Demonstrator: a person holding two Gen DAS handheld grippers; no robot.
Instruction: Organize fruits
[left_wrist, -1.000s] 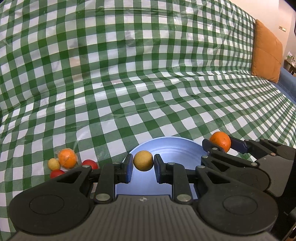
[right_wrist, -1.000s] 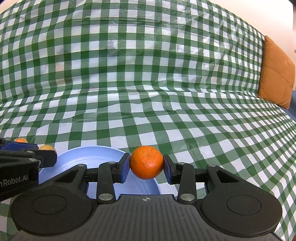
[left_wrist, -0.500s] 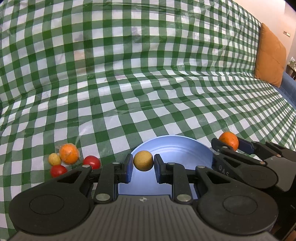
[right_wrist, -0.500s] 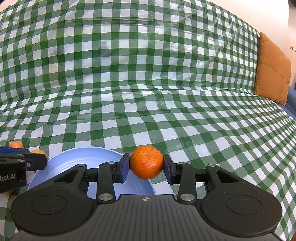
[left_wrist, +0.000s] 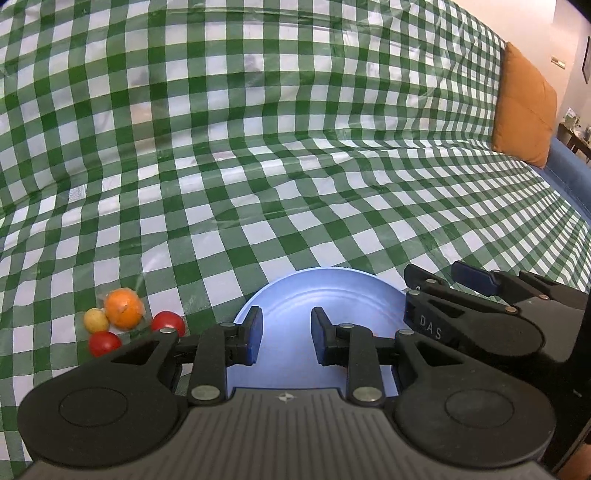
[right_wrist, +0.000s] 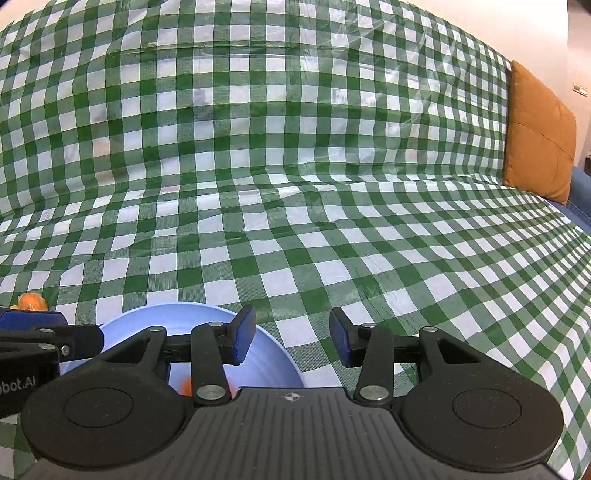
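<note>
A blue plate (left_wrist: 332, 291) lies on the green checked cloth, also in the right wrist view (right_wrist: 155, 314). My left gripper (left_wrist: 286, 339) is open and empty above the plate. My right gripper (right_wrist: 291, 341) is open and empty over the plate's right rim. A sliver of the orange (right_wrist: 186, 386) shows in the plate behind my right gripper's left finger. The small yellow fruit is hidden. Left of the plate lie an orange (left_wrist: 123, 308), a small yellow fruit (left_wrist: 96, 320) and two red tomatoes (left_wrist: 168, 322) (left_wrist: 104, 343).
The checked cloth (left_wrist: 295, 166) covers a sofa seat and back. An orange cushion (left_wrist: 524, 110) stands at the far right. The right gripper's body (left_wrist: 480, 314) sits close to the right of the left one.
Both grippers opened and let go of their fruit: the yellow fruit left the left one, the orange left the right one and now lies in the plate.
</note>
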